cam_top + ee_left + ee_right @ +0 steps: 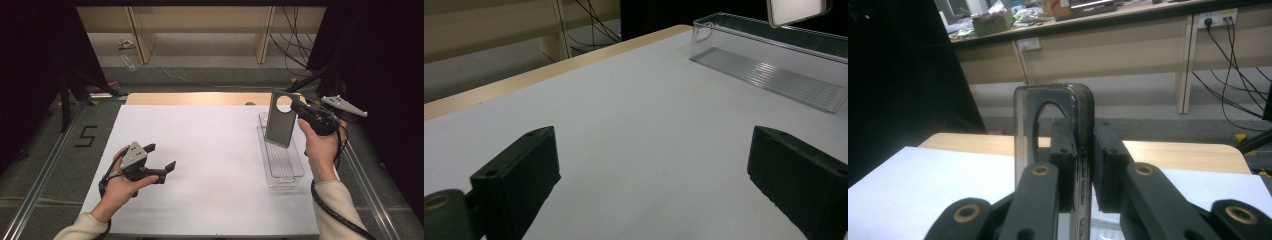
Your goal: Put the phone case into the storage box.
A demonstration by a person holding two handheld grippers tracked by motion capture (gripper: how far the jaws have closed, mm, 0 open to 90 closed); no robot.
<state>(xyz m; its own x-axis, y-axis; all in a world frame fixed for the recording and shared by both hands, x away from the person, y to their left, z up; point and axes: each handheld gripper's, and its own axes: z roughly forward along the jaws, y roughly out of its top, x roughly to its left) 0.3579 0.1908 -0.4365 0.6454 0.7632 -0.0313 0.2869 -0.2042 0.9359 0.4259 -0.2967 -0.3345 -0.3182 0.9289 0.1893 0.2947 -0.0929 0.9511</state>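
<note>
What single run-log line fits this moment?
right gripper: shut on phone case | above clear tray | left gripper: open, empty

Two handheld grippers are counted: the left gripper (161,157) at 8 o'clock and the right gripper (301,111) at 2 o'clock. One grey phone case (280,119) is seen at 2 o'clock. One clear plastic tray (281,162) is counted at 3 o'clock. One white table (200,165) is present.
</note>
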